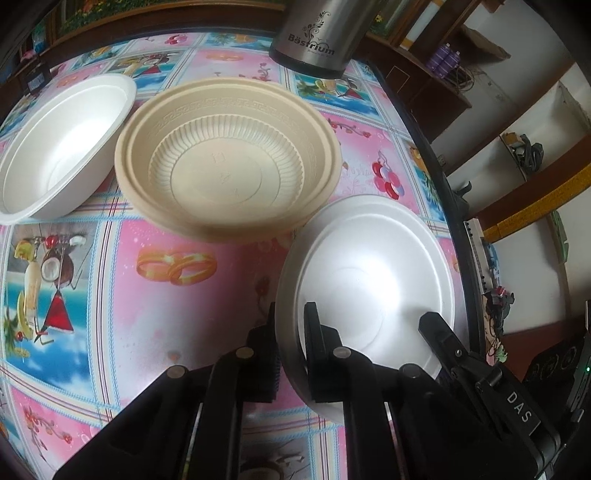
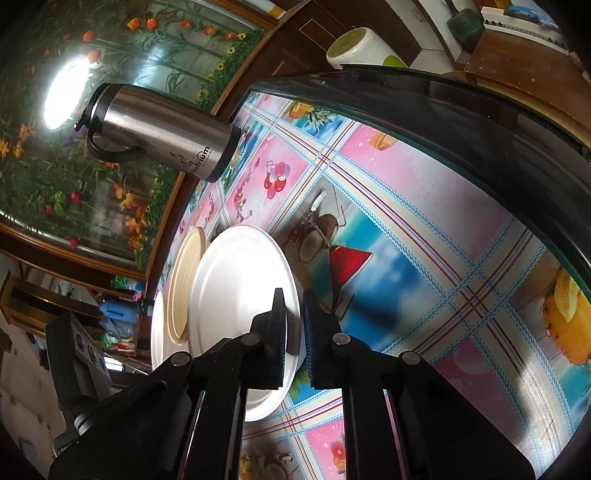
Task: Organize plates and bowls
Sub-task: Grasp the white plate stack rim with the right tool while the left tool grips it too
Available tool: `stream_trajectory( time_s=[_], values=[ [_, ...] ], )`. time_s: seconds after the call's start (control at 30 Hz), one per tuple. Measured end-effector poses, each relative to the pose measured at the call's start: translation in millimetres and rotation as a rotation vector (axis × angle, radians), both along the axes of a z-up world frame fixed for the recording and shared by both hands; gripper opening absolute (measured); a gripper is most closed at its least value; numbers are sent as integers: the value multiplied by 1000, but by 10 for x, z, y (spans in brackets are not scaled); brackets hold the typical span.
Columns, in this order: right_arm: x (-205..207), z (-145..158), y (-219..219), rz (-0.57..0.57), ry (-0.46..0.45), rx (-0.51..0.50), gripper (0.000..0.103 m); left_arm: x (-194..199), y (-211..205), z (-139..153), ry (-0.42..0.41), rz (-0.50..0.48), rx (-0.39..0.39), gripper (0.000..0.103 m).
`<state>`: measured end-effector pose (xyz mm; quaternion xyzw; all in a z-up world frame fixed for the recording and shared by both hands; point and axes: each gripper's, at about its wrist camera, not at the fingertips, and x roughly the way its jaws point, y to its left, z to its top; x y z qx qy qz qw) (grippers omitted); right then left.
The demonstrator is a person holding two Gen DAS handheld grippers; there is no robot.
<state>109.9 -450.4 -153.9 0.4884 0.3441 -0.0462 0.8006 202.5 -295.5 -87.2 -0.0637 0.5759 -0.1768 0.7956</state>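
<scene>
Your left gripper has its two black fingers clamped on the near rim of a white plate: one finger sits outside the rim against the tablecloth side, the other sits inside on the plate's shallow well. Your right gripper is clamped on the same plate at another part of its edge, with the rim pinched between its ridged pads; in the left wrist view its black finger shows on the plate's right side, marked with white letters.

The plate is round, plain white and matte, like foam or pressed paper, with a raised rim, a gentle step down and a faint circle in the middle. It rests near the right edge of the table, closest to you of all the dishes.

Just beyond the plate, touching or nearly touching its far edge, sits a beige bowl with a patterned band under its rim and fine ribs running down its inner wall. To the left of it, close beside it, is a deeper white bowl, plain and smooth inside. In the right wrist view the three dishes overlap in a row, the white plate nearest, the beige bowl behind it.

Farther back stands a steel flask with a black base and printed lettering. Everything sits on a glossy tablecloth printed in pink and blue squares with fruit, drinks and rings.
</scene>
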Motion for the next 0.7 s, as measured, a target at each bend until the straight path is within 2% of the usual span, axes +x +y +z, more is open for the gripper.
stream_trajectory(
  time_s=[0.33,0.53,0.7],
  values=[
    [-120,32,328,45,-10,-68,7,-214,354,-49,22,27,-14,11],
    [-212,45,744,104,-29,-139,7,-435,747,-60,6,58,-9,11],
    [-275,-15,1146,178,-26,-152,8,-640,1142,-43,-19,89,18,11]
  ],
)
